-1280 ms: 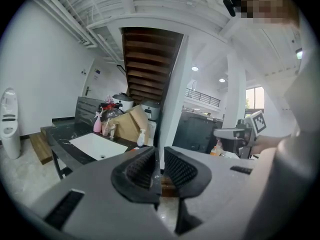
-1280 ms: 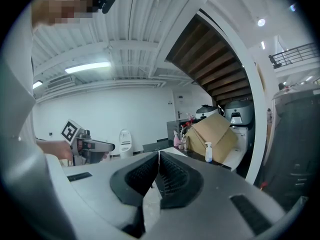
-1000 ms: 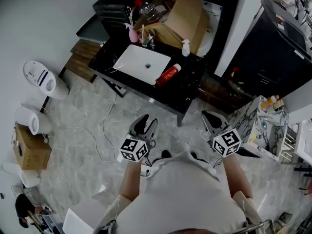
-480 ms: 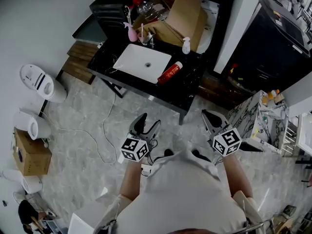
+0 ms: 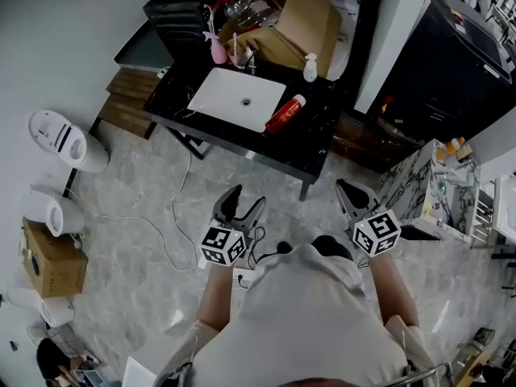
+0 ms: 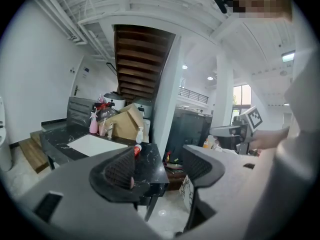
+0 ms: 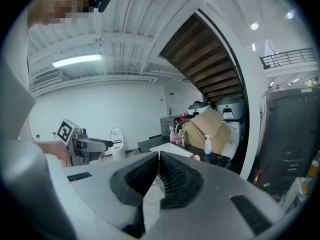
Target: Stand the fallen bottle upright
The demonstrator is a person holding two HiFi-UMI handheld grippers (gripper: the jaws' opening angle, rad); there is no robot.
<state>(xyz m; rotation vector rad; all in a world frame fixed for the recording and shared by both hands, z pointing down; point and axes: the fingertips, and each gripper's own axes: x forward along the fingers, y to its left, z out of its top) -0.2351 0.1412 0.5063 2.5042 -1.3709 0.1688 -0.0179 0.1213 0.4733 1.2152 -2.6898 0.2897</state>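
A red bottle (image 5: pixel 285 114) with a white cap lies on its side on the black table (image 5: pixel 310 147), just right of the white basin (image 5: pixel 238 97). Both grippers hang over the floor in front of the table, well short of it. My left gripper (image 5: pixel 240 208) is open with nothing between its fingers. In the left gripper view the red bottle (image 6: pixel 136 150) peeks over the left pad (image 6: pixel 119 168). My right gripper (image 5: pixel 348 196) is shut and empty, its pads (image 7: pixel 170 171) pressed together. In the right gripper view only the end of the bottle (image 7: pixel 194 157) shows.
A cardboard box (image 5: pixel 302 22), a pink spray bottle (image 5: pixel 218 51) and a white spray bottle (image 5: pixel 310 68) stand at the table's back. A cable (image 5: pixel 173 216) trails across the floor. White appliances (image 5: pixel 60 135) sit to the left and a marble-patterned cabinet (image 5: pixel 427 184) to the right.
The left gripper's jaws have spread wider apart. The table with the bottle sits slightly higher in the head view. The right gripper stays shut.
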